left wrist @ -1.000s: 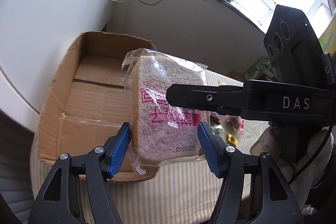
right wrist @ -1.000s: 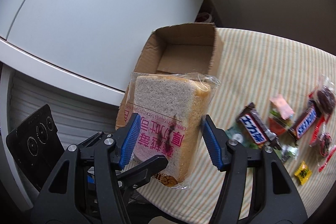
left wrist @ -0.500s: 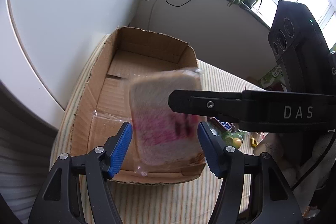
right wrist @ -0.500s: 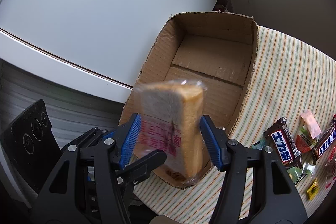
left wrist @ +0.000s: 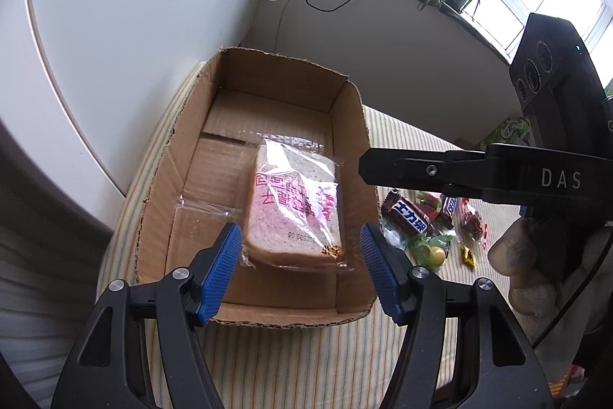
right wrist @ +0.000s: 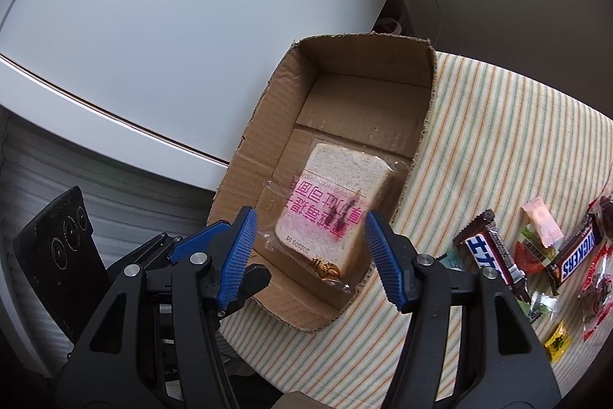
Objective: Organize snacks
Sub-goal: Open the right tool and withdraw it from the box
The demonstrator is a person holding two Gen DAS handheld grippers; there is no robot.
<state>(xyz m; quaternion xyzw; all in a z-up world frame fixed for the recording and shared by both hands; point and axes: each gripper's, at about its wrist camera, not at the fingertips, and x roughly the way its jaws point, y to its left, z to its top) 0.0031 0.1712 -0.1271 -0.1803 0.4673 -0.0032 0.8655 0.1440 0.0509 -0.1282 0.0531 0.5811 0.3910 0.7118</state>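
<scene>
Inside the cardboard box (left wrist: 346, 156), the wrapped bread slice (left wrist: 297, 209) lay flat on the floor near the front wall, presumably so later snacks could stack around it. Above it the left gripper (left wrist: 299, 263) and right gripper (right wrist: 308, 252) both hung with blue pads spread apart, holding nothing. Beside the box, on the striped cloth (right wrist: 498, 148), the candy bars (right wrist: 494, 255) waited unsorted.

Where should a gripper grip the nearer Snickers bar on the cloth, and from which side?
Judging by its pose, grip the Snickers bar across its narrow middle, coming from above. It lies flat on the striped cloth, long and slim, and its crimped ends look too floppy to hold. Neighbouring candies crowd one side, so descend carefully.
</scene>
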